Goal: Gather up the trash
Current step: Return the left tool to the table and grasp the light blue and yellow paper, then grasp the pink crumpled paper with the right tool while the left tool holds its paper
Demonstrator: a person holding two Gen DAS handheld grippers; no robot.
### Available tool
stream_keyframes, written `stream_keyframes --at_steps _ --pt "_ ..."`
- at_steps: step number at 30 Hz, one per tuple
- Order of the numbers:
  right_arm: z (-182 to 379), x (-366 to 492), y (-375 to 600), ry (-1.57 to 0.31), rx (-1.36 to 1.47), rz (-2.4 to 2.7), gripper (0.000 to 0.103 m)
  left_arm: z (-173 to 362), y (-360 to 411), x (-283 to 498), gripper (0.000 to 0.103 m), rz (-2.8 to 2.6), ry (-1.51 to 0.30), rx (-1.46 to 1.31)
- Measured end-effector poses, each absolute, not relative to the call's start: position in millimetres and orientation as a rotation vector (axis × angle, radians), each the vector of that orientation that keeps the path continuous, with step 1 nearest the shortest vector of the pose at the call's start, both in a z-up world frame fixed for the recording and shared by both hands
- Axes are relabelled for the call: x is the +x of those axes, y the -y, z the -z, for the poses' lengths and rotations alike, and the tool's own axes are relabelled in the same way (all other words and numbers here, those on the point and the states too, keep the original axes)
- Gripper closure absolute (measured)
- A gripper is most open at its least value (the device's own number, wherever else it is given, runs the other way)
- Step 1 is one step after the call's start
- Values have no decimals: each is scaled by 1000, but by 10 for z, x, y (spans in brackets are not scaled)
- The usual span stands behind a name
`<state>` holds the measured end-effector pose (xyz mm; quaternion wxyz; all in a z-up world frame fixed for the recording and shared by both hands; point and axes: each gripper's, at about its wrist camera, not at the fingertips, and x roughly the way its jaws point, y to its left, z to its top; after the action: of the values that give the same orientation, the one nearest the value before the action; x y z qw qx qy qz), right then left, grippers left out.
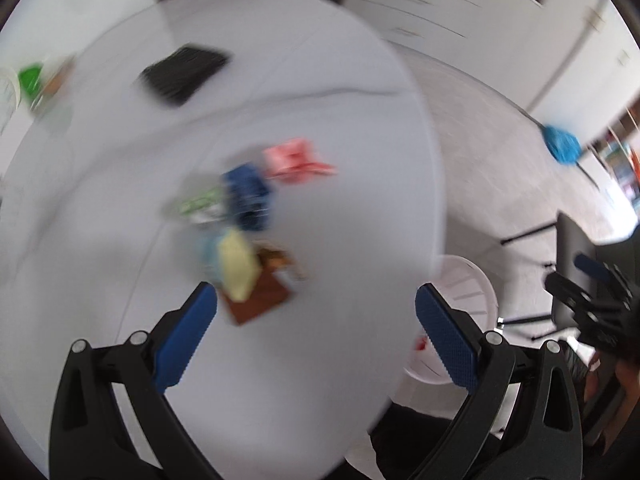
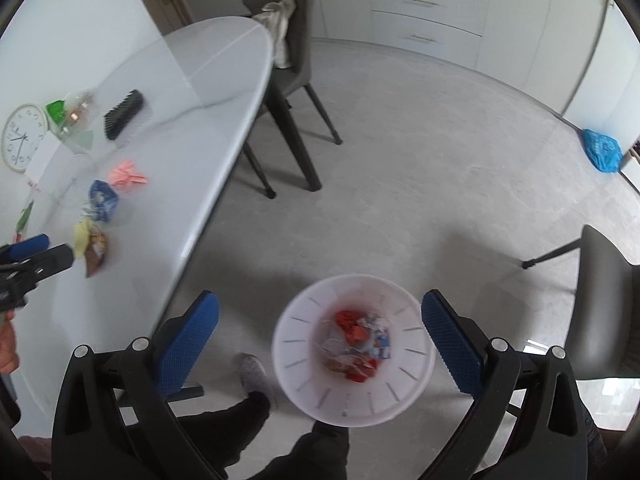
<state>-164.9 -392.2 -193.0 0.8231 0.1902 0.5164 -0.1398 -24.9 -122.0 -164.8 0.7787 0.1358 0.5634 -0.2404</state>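
1. Left tongs (image 1: 316,304) spread wide, nothing between them, hovering over the white desk (image 1: 100,240)
2. Just ahead of the left tongs, blurred by motion: yellow wrapper (image 1: 236,264) on a brown packet (image 1: 260,300), blue wrapper (image 1: 246,194) and pink wrapper (image 1: 296,160) farther out
3. Right tongs (image 2: 320,312) likewise wide apart and empty, above the white bin (image 2: 304,392) on the floor
4. Only from the right wrist: red and silver trash (image 2: 354,338) inside the bin, and a wall clock (image 2: 22,136) far left on the desk
5. Black brush (image 1: 184,72) beyond the wrappers
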Motion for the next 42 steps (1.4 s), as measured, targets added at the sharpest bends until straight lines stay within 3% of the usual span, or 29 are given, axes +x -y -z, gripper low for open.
stream_keyframes --at_steps 7,10,14,18,22,31,42 --pt "1878 -1384 3655 -1097 383 240 2 1814 903 73 8 462 -1254 199" --pt "1861 -1320 3594 -1096 382 227 2 1848 853 166 15 462 -1271 153" --pt "1843 -1244 3509 -1092 380 215 2 1956 892 247 28 463 -1305 123" --pt "1844 -1238 3464 -1097 384 210 2 2072 939 314 52 477 -1336 117" --pt "1834 -1249 3452 -1098 390 210 2 2047 926 297 63 507 -1335 94" --pt "1762 -1072 3329 -1098 350 158 2 1886 773 328 64 547 -1304 24" --pt "1702 -218 2846 -1091 147 -70 2 1672 355 381 64 526 -1269 -58"
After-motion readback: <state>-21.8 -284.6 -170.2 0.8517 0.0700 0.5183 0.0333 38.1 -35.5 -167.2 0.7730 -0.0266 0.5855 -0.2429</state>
